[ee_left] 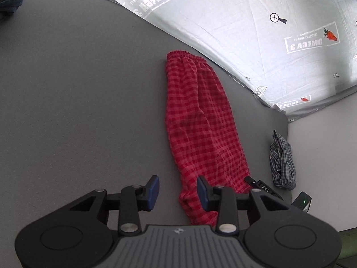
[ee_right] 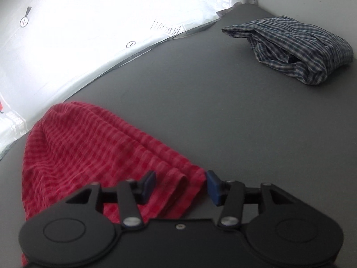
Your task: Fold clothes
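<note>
Red checked pants (ee_left: 200, 120) lie folded lengthwise on the grey table (ee_left: 78, 100), waistband far, leg end near me. My left gripper (ee_left: 178, 189) is open above the table, just left of the leg end, holding nothing. In the right wrist view the red pants (ee_right: 89, 147) lie under my right gripper (ee_right: 180, 185), which is open with the cloth's hem corner between its blue pads, not clamped. The right gripper's body also shows in the left wrist view (ee_left: 263, 187), beside the leg end.
A crumpled blue-grey checked garment (ee_right: 296, 47) lies at the table's far right corner, also shown in the left wrist view (ee_left: 282, 163). A silver printed sheet (ee_left: 245, 22) hangs along the table's far edge. A light wall stands to the right.
</note>
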Tool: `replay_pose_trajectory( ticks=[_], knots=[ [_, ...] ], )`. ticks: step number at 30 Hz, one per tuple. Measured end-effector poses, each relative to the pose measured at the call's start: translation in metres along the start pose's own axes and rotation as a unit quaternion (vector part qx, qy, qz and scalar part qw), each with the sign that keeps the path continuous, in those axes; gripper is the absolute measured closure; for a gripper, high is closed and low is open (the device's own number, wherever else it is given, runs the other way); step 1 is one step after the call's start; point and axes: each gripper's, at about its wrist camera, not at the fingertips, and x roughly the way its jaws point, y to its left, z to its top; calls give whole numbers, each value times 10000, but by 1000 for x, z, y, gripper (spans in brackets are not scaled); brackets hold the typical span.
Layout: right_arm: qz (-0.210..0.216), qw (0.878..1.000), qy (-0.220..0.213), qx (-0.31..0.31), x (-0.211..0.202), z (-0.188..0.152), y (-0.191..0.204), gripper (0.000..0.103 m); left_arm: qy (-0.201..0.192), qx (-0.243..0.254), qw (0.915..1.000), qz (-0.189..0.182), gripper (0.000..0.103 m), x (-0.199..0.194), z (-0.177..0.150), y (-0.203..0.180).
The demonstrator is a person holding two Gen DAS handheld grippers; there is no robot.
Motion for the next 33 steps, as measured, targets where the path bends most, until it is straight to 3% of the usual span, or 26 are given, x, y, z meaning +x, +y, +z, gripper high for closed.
replay_pose_trajectory(
  ticks=[1, 2, 7, 10, 14, 18, 23, 25, 29, 33],
  knots=[
    [-132, 9995, -20, -273, -1, -2, 9, 93, -10, -9, 10000, 42, 63, -1, -2, 0],
    [-266, 9989, -33, -391, -2, -3, 14, 100, -15, -1, 9999, 118, 63, -2, -5, 0],
    [-598, 9969, -412, -304, -47, -12, 15, 101, 46, 46, 9992, 391, 63, -6, -24, 1],
    [-770, 9959, -322, -338, -75, -27, 2, 101, 186, 230, 9977, 603, 63, -3, -41, -7],
    [-1112, 9927, -27, -471, -91, -50, -25, 101, 369, 848, 9917, 888, 62, 8, -73, -28],
    [-983, 9925, 182, -707, -95, -59, -50, 92, 522, 1199, 9855, 1084, 60, 34, -112, -50],
    [-961, 9870, -132, -1278, -116, -55, -69, 84, 461, 1616, 9791, 1149, 54, 57, -152, -89],
    [-765, 9881, -218, -1319, -122, -51, -79, 84, 361, 1834, 9733, 1331, 53, 69, -164, -103],
    [-164, 9868, -337, -1573, -131, -46, -84, 84, 156, 2421, 9482, 2051, 53, 90, -185, -118],
    [396, 9781, -257, -2028, -128, -51, -76, 84, 72, 2804, 9325, 2275, 51, 104, -197, -124]
  ],
)
